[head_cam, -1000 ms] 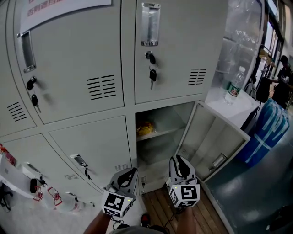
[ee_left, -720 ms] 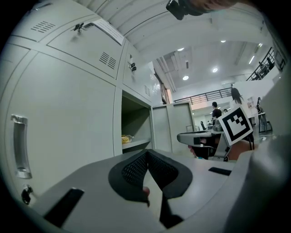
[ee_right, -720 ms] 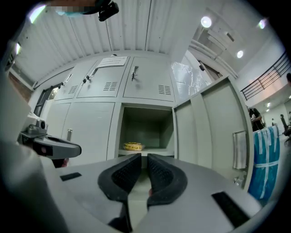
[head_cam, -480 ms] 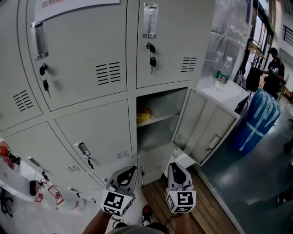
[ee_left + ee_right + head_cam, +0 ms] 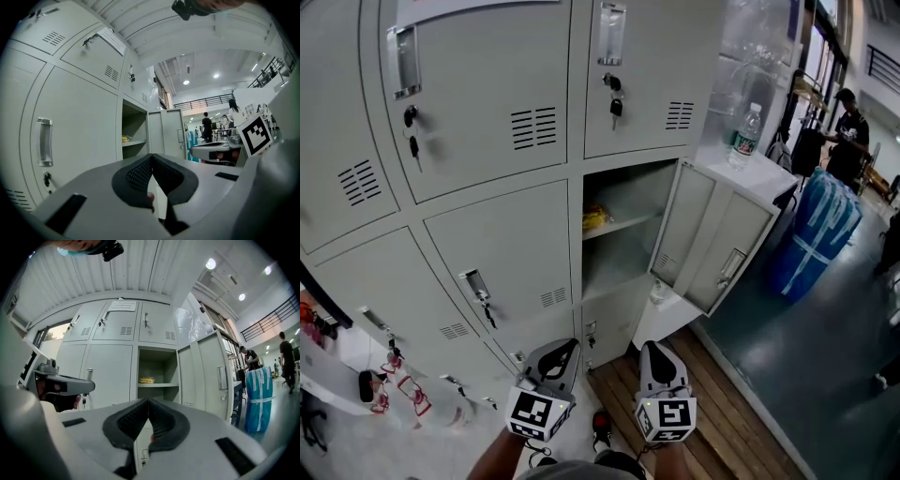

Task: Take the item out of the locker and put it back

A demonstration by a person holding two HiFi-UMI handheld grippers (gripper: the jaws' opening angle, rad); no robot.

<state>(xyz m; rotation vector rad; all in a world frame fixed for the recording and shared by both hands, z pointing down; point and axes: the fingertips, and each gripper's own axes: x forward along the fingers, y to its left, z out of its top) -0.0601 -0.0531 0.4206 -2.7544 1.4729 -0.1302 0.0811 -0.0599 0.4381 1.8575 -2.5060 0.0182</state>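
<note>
A yellow item [image 5: 596, 218] lies on the shelf of the open locker [image 5: 623, 202], whose door [image 5: 712, 239] swings out to the right. Both grippers hang low in front of me, well short of the locker and touching nothing. My left gripper [image 5: 562, 349] is shut and empty; its own view shows the pads meeting [image 5: 151, 157] and the yellow item [image 5: 124, 138] far off. My right gripper [image 5: 653, 352] is shut too, with nothing between its pads [image 5: 148, 401], and points at the shelf and the yellow item [image 5: 146, 379].
Closed locker doors with keys [image 5: 616, 105] fill the left and top. A water bottle [image 5: 743, 136] stands on a white cabinet at the right. Beyond it are a blue wrapped bundle [image 5: 814, 234] and a person [image 5: 847, 131]. Wooden floorboards [image 5: 703, 412] lie below the locker.
The lockers look smaller and farther off in the head view as I draw back. Both grippers stay side by side at the bottom and have dropped a little.
</note>
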